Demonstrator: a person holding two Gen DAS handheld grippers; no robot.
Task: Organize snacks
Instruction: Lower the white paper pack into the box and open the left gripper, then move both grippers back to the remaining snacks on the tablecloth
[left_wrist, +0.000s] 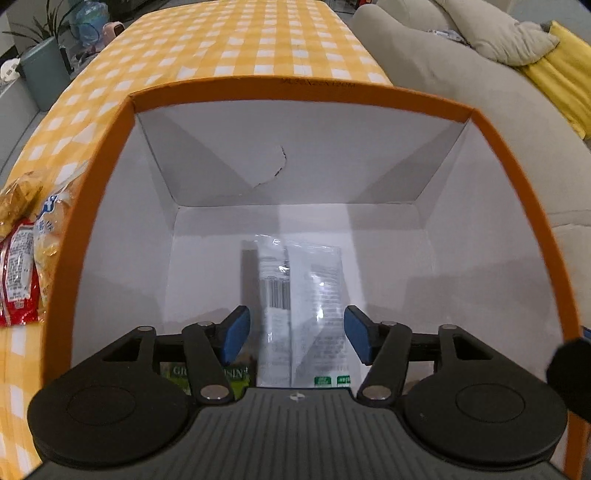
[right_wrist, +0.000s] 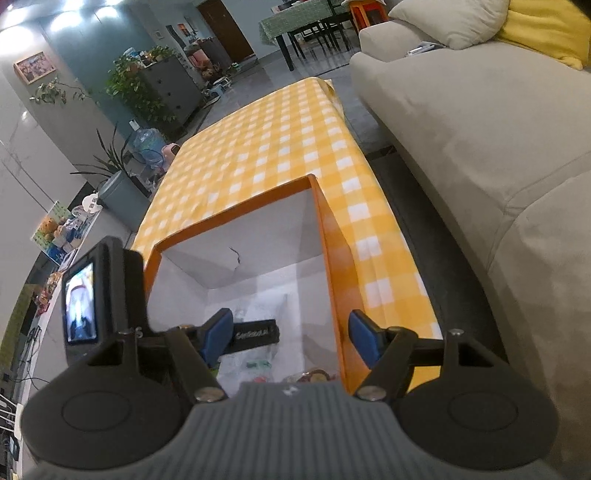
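Left gripper (left_wrist: 297, 334) down inside the orange-rimmed, white-lined cardboard box (left_wrist: 92, 177), jaws roughly half open, blue pads clear on both sides of the flat clear-and-white plastic snack packet (left_wrist: 301, 291) lying on the box floor between and ahead of them; nothing gripped. Green-labelled pack (left_wrist: 207, 374) just below the left jaw. Right gripper (right_wrist: 291, 334) likewise half open and empty, straddling the box's right wall.

Risks: snagging the packet on withdrawal and dragging it back out; knocking or shoving the box with the right jaws; forgetting the red and yellow snack bags (left_wrist: 22, 266) outside, left of the jaws, on the yellow checked tablecloth (left_wrist: 240, 40).
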